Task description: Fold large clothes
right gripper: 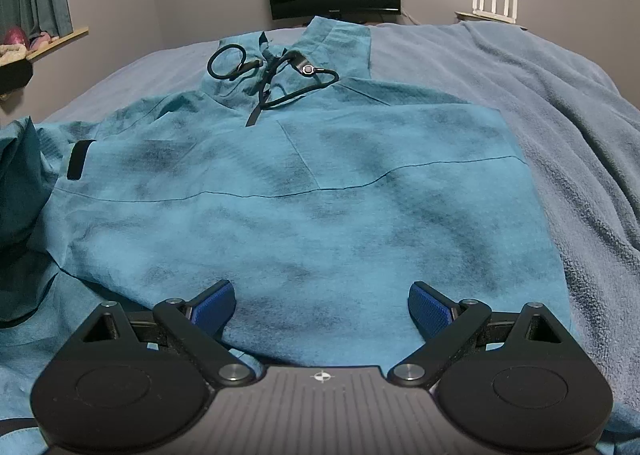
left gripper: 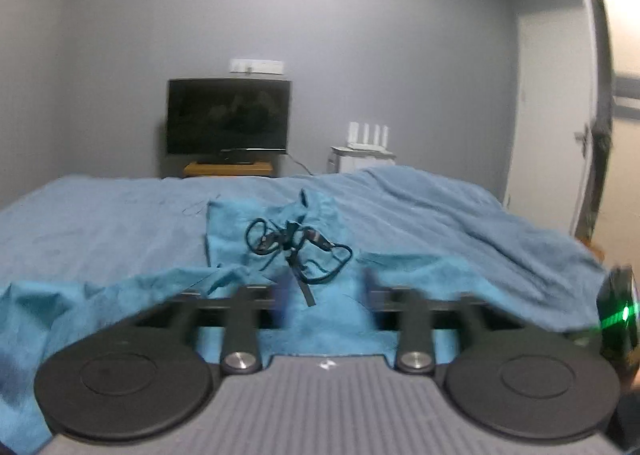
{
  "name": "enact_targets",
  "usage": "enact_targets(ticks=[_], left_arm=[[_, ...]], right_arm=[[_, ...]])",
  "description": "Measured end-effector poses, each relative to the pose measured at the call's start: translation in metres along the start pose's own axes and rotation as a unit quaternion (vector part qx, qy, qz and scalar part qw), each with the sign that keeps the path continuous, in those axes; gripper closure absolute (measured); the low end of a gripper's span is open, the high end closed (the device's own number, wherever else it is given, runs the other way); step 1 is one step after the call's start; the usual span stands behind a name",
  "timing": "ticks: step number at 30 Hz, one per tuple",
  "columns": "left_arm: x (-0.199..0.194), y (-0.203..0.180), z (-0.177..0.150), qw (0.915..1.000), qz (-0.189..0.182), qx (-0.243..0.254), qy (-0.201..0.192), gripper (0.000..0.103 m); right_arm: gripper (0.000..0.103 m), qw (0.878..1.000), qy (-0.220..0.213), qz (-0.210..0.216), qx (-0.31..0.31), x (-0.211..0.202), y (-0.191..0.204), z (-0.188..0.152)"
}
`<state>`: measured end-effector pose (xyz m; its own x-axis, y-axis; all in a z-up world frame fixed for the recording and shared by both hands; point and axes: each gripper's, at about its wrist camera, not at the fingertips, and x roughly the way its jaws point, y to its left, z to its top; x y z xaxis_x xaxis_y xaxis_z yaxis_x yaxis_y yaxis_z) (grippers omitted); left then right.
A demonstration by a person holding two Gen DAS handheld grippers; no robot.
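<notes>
A large teal jacket (right gripper: 312, 199) lies spread on the bed, collar and hood at the far end with black drawcords (right gripper: 272, 75) looped on it. A black cuff tab (right gripper: 78, 159) shows on its left sleeve. My right gripper (right gripper: 322, 303) is open and empty, just above the jacket's near hem. In the left wrist view the jacket (left gripper: 320, 319) and its cords (left gripper: 298, 247) lie ahead. My left gripper (left gripper: 326, 291) is blurred, low over the near cloth, fingers apart and open.
The bed is covered by a blue-grey blanket (right gripper: 580, 159), bunched on the right. A dark TV (left gripper: 228, 117) and a white router (left gripper: 368, 137) stand against the far wall. A shelf with curtains (right gripper: 36, 39) is at left. A door (left gripper: 560, 107) is at right.
</notes>
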<state>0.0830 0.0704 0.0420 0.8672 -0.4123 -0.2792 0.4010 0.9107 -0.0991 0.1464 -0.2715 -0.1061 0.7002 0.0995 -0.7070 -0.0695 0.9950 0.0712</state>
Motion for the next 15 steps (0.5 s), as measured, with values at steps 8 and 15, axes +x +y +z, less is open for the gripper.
enact_targets(ticks=[8, 15], left_arm=[[-0.054, 0.047, 0.057, 0.9944, 0.051, -0.078, -0.051, 0.019], [-0.088, 0.13, 0.071, 0.9688, 0.147, -0.195, -0.044, 0.019]], right_arm=[[0.008, 0.991, -0.082, 0.056, -0.086, -0.032, 0.035, -0.001], [0.011, 0.939, -0.151, 0.16, -0.265, -0.077, 0.13, 0.023]])
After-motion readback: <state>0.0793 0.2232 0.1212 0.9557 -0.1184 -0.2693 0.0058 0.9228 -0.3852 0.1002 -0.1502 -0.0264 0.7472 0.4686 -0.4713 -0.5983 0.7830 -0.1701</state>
